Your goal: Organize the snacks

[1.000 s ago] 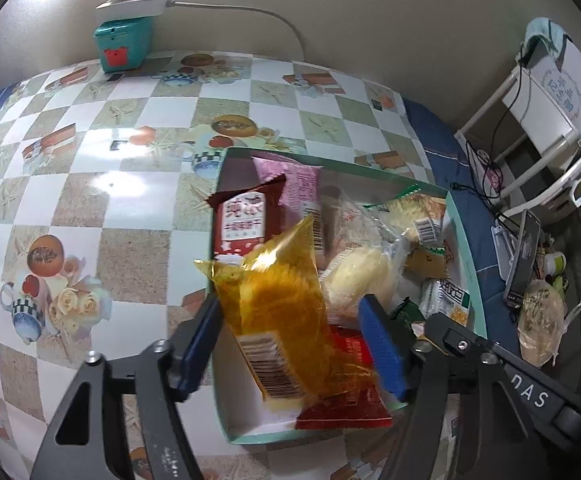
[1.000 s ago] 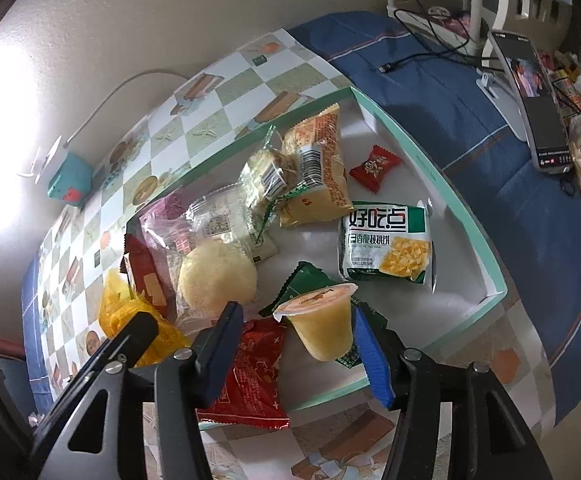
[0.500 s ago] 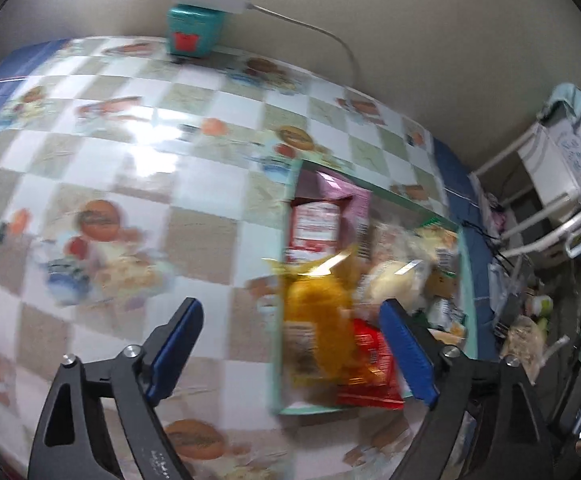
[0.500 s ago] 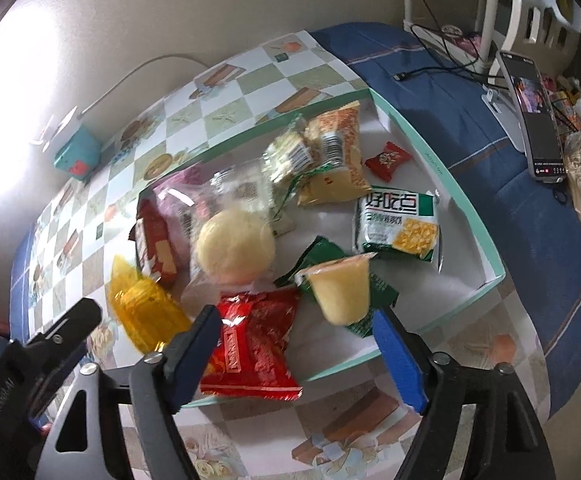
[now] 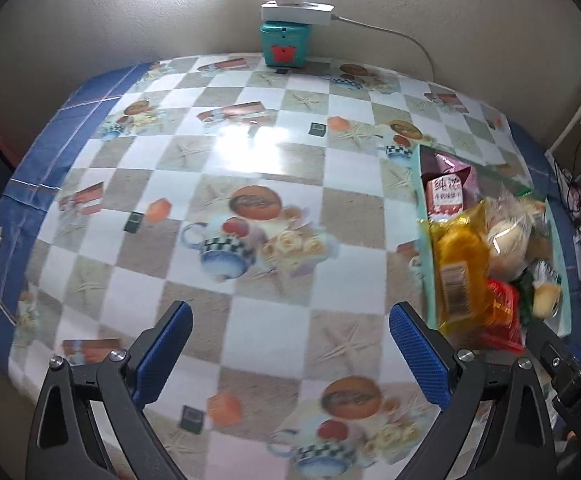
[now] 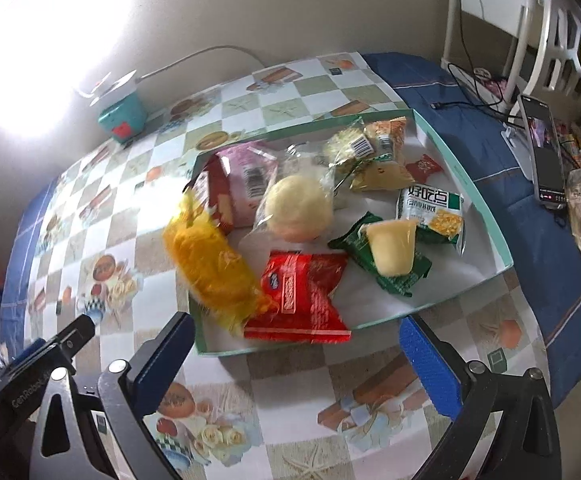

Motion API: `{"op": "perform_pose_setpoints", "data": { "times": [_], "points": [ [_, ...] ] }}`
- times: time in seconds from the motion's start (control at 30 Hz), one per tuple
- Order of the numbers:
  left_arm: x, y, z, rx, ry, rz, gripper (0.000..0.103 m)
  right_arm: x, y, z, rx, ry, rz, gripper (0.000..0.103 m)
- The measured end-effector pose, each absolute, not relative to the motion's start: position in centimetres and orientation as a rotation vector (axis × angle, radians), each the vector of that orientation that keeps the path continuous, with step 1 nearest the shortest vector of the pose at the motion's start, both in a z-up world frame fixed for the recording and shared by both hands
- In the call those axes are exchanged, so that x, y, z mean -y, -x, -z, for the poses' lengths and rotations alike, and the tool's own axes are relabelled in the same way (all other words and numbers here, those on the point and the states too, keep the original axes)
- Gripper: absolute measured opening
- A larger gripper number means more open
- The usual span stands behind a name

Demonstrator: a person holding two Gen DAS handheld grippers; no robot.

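Fingers (image 5: 162, 354) of the left gripper (image 5: 290, 354) and right gripper (image 6: 296, 364) are spreading, nothing between them. Yellow snack packet (image 6: 214, 268) and jelly cup (image 6: 392, 246) are lying in the teal-rimmed tray (image 6: 470, 184) on the checkered surface (image 5: 250, 180).

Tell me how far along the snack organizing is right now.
Done: the snacks sit in the teal-rimmed tray, among them the yellow packet, jelly cup and red packet. In hand: nothing; the left gripper and right gripper are opening over bare tablecloth. Left: no loose snack is clearly visible outside the tray.
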State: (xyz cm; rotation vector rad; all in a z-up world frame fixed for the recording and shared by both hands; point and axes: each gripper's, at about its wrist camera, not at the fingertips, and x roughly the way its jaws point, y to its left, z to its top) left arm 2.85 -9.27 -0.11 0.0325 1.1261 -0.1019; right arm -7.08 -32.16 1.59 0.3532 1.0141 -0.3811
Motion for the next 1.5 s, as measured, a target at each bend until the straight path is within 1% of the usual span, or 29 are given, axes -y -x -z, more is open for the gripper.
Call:
{"op": "perform_pose_setpoints", "data": {
  "times": [0.17, 0.4, 0.53, 0.83, 1.5],
  "points": [
    [8.3, -1.7, 0.2, -1.140, -0.024, 0.114, 0.099, 30.9, 7.6, -1.3, -1.032, -0.307, 0.364, 0.103],
    [7.4, -0.2, -0.8, -1.087, -0.057, 0.069, 0.099, 29.9, 8.4, -1.0, -1.042, -0.277, 0.350, 0.103],
    [7.0, 0.1, -0.9, -1.088, -0.067, 0.069, 0.099, 29.5, 8.7, -0.9, -1.043, -0.269, 0.346, 0.103],
    [7.3, 0.9, -0.8, -1.084, -0.169, 0.004, 0.099, 29.3, 9.1, -1.0, -1.041, -0.266, 0.348, 0.103],
    [7.0, 0.4, -0.5, -1.115, -0.150, 0.007, 0.099, 29.1, 8.6, -0.6, -1.063, -0.243, 0.336, 0.103]
  ]
}}
